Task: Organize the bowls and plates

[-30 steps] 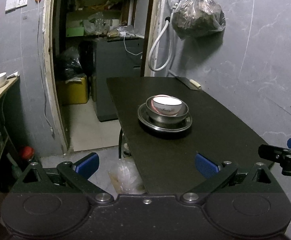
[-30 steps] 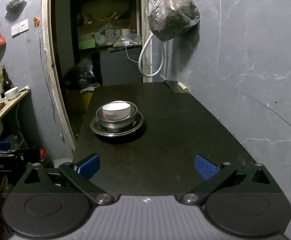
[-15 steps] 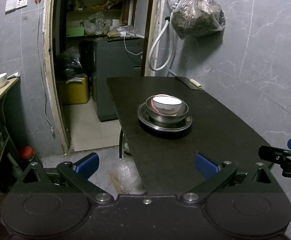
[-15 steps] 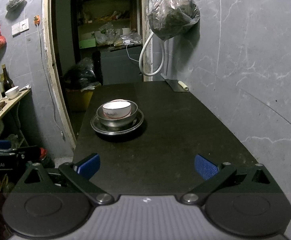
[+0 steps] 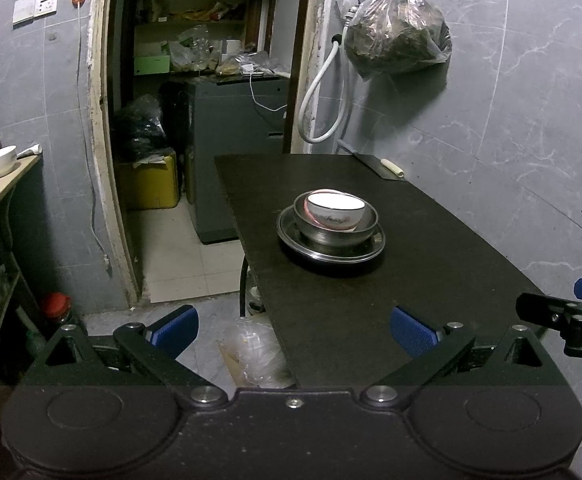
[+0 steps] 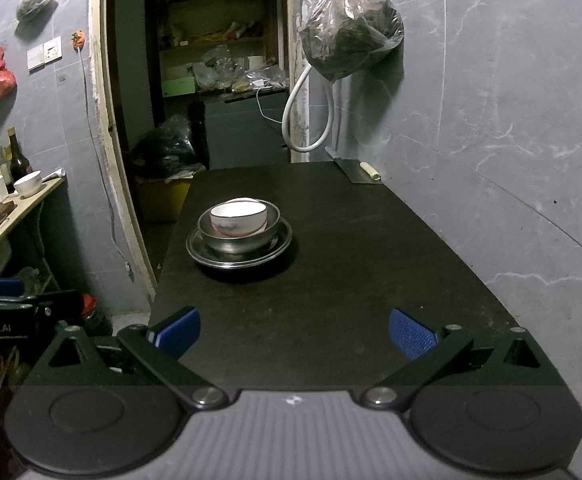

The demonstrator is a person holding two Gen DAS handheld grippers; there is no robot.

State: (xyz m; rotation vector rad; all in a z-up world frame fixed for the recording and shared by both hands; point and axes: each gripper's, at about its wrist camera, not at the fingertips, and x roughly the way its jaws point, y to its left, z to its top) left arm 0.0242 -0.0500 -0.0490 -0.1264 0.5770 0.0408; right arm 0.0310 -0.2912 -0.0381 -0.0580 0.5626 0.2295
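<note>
Almost nothing has changed over the last second: the stack sits on the same spot, and both of your tools have only drifted a touch, still held back at the near end of the black counter (image 6: 331, 280). No dish has moved in that time.

The white ceramic bowl with a dark pattern on its side (image 5: 335, 213) sits tilted inside the round stainless-steel bowl (image 5: 337, 227), and that one rests on the shallow stainless-steel plate (image 5: 331, 246). The nest stands near the counter's left edge, well apart from both tools. In the right wrist view the same white bowl (image 6: 238, 219) leans toward the left wall of the steel bowl (image 6: 238, 234).

Your left hand-held gripper (image 5: 293, 328) has its blue pads spread wide and nothing between them; it hangs partly off the counter's left side, over the floor. Your right hand-held gripper (image 6: 294, 332) is equally wide apart and empty, squarely over the counter's near end.

By my reading, the dishes are already nested largest to smallest, so the stacking looks done, or nearly so. The one loose end is the tilt of the white bowl: if you want it seated flat, you would need to approach and nudge its raised rim gently, as ceramic slides easily on steel.

A small dark cleaver with a pale handle (image 6: 361, 171) lies at the far right corner, out of the way.
</note>
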